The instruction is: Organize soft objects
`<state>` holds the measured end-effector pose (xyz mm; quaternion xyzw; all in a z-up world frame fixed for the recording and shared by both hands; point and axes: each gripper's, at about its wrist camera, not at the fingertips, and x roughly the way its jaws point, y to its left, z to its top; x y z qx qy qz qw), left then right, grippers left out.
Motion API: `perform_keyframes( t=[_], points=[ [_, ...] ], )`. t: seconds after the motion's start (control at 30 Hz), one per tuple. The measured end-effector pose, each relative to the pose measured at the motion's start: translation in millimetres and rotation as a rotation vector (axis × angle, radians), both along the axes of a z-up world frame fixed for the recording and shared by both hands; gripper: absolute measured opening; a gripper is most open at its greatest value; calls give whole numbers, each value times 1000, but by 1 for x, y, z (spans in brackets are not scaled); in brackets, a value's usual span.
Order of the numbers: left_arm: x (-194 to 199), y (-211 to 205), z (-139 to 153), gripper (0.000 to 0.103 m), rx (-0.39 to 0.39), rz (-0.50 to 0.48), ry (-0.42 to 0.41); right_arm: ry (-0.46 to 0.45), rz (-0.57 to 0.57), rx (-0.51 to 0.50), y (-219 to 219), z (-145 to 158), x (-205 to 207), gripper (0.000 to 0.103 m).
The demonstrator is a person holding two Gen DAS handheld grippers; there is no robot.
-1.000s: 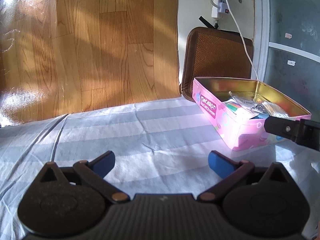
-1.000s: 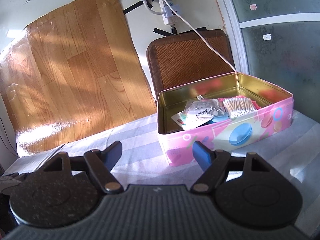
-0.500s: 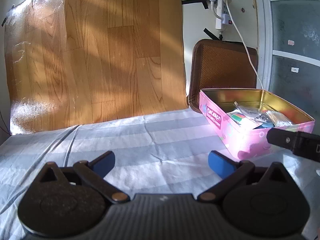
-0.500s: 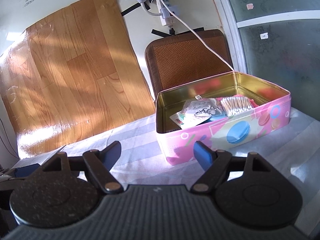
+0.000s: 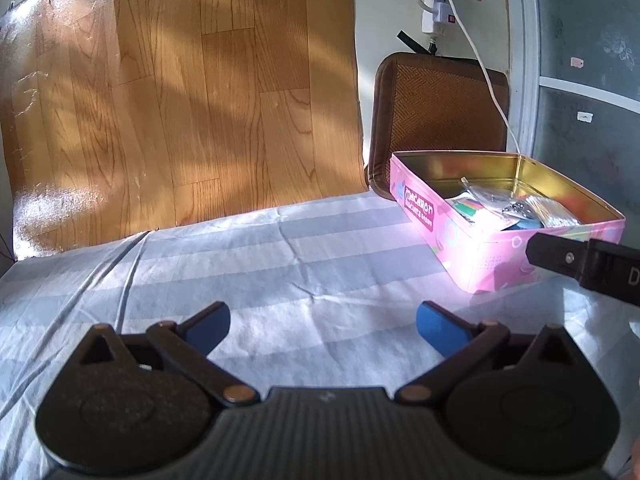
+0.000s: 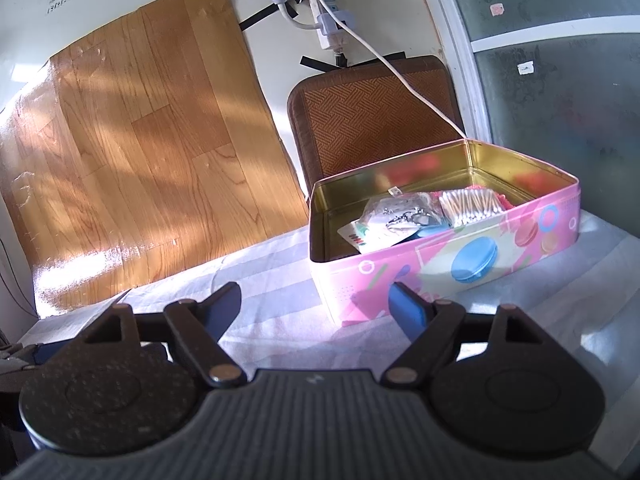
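Observation:
A pink macaron tin [image 6: 460, 264], open with a gold inside, stands on the striped bedsheet [image 5: 280, 264]; it also shows in the left wrist view [image 5: 480, 256] at the right. Inside lie a clear bag of cotton swabs [image 6: 472, 206], a clear bag with metal pieces [image 6: 400, 216] and a colourful card [image 6: 362, 236]. My right gripper [image 6: 316, 312] is open and empty, just in front of the tin's near left corner. My left gripper [image 5: 324, 326] is open and empty over bare sheet, left of the tin. The right gripper's black finger [image 5: 560, 258] shows in front of the tin.
A wood-pattern sheet [image 5: 180, 112] leans on the wall behind the bed. A brown woven cushion [image 6: 372, 120] stands behind the tin. A white power strip [image 6: 328, 20] with a cable hangs above it. A frosted glass door [image 6: 560, 80] is at the right.
Both grippers have drawn back and tilted up a little; the tin sits lower and slightly farther in both views. Both stayed open and empty.

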<state>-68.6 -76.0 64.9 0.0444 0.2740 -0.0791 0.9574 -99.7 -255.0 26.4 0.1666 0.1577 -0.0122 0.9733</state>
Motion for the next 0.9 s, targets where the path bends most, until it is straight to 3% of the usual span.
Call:
perform_keyframes(
  t=[0.9],
  points=[
    [8,-10,-16,103,44,-26,63,35,3,34,-10,-11,7,83]
  ],
)
